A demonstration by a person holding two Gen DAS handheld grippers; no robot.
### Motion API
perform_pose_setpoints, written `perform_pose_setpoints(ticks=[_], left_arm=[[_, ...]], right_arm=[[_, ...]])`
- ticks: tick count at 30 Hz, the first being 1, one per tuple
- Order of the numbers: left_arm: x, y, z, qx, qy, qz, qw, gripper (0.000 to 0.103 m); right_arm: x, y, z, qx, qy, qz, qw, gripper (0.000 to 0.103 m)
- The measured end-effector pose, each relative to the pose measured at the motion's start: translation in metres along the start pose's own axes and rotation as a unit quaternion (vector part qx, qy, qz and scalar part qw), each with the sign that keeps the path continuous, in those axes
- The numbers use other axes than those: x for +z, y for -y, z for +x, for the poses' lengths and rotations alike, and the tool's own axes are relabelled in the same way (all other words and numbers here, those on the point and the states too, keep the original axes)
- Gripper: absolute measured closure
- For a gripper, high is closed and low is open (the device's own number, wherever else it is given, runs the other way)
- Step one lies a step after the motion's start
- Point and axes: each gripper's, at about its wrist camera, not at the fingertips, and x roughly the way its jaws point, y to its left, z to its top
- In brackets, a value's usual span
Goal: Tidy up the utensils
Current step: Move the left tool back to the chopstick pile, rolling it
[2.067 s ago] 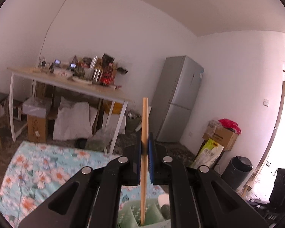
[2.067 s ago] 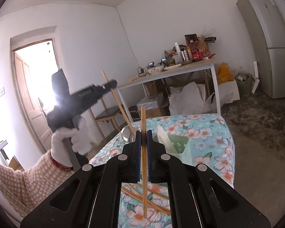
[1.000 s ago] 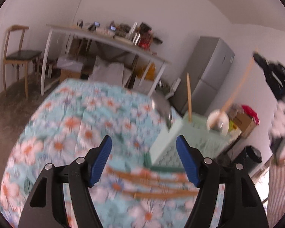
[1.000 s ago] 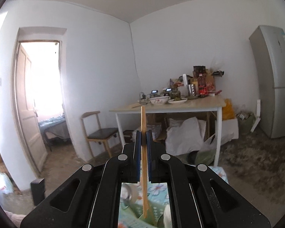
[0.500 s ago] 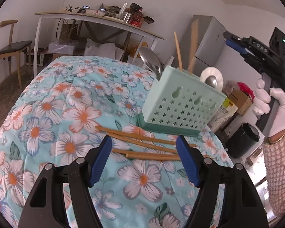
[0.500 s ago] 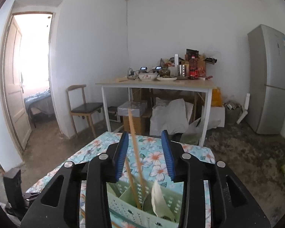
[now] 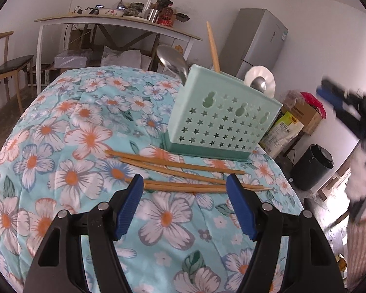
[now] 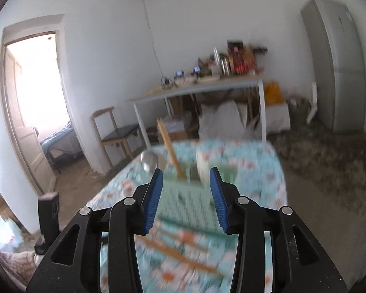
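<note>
A mint green utensil holder (image 7: pixel 222 122) with star holes stands on the floral tablecloth (image 7: pixel 85 131). It holds upright chopsticks (image 7: pixel 213 48), a metal spoon (image 7: pixel 173 63) and a white spoon (image 7: pixel 261 80). Several wooden chopsticks (image 7: pixel 183 173) lie flat in front of it. My left gripper (image 7: pixel 185 205) is open and empty, just above and before the loose chopsticks. My right gripper (image 8: pixel 185 200) is open and empty above the holder (image 8: pixel 192 195), which is blurred; it shows blurred at the right of the left wrist view (image 7: pixel 339 102).
A white table (image 7: pixel 114 22) with bottles and bowls stands at the wall. A wooden chair (image 7: pixel 5 66) is at the left, a grey fridge (image 7: pixel 258 44) at the right. A black bin (image 7: pixel 312 168) and boxes sit beyond the table's right edge.
Both grippers let go of their chopsticks into the holder and opened. The left came down toward the loose chopsticks. The right has pulled back and tilted down.
</note>
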Motion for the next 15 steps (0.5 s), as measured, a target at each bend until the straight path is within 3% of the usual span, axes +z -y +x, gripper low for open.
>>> perform_pose_setpoints(ticks=[5,9,15], left_arm=[[0.007,-0.008,0.011,0.006,-0.019,-0.044,0.9988,0.036],[0.021,-0.031,0.026,-0.003,-0.031,-0.116,0.9928,0.048],[0.030,-0.052,0.050,0.002,-0.048,-0.180,0.9826,0.066]], right_arm=[[-0.042,0.015,0.013,0.018,-0.054,0.079,0.995,0.064],[-0.058,0.015,0.020,0.031,-0.072,0.101,0.992,0.064],[-0.064,0.015,0.021,0.041,-0.074,0.101,0.991,0.064]])
